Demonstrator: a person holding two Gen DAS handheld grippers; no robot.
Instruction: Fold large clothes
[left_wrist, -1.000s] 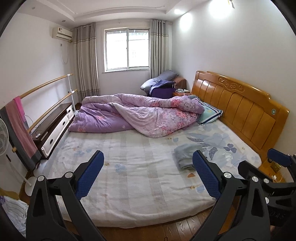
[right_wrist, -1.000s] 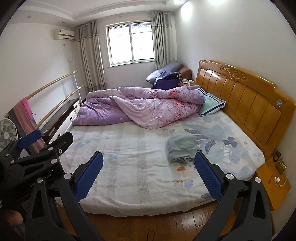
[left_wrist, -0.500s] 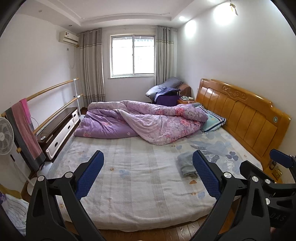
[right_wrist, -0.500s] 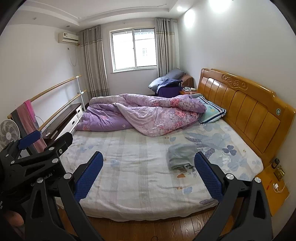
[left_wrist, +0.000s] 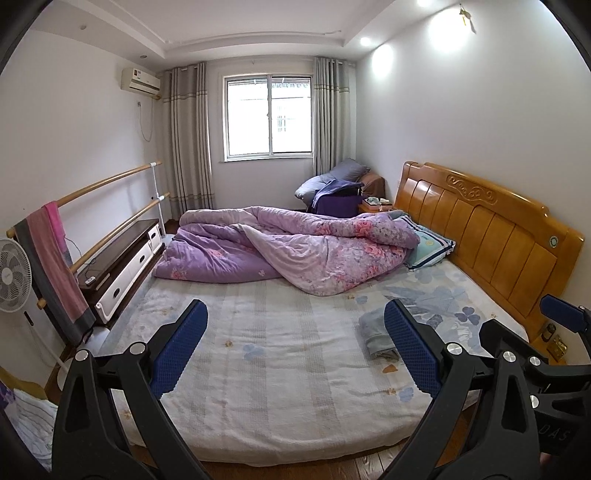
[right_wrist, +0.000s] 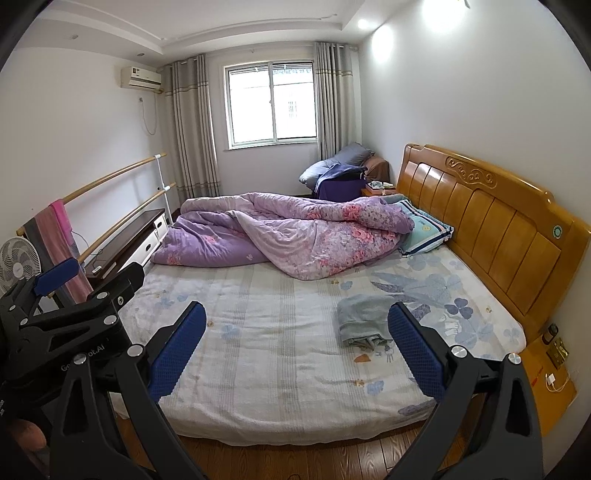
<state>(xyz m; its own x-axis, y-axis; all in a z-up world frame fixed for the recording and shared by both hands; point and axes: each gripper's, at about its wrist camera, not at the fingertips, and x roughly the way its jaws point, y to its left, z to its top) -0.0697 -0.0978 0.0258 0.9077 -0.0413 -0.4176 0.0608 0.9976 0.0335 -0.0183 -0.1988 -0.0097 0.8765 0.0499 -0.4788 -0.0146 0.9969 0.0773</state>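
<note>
Grey-blue folded garment (right_wrist: 364, 319) is lying on bed (right_wrist: 280, 354) near headboard (right_wrist: 491, 229). Left gripper (left_wrist: 295, 354) and right gripper (right_wrist: 297, 352) are being held spread, empty. Folds risk being undone if only one layer is pinched.

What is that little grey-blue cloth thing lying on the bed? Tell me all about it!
The grey-blue garment is a soft piece of clothing, already folded into a small, flat bundle with layered edges showing at its near end. It lies on the flowery bed sheet, on the side nearer the wooden headboard, well apart from the purple quilt. Only the sheet touches it. From this view the right gripper's blue finger hides its right edge; neither gripper holds it.
</note>
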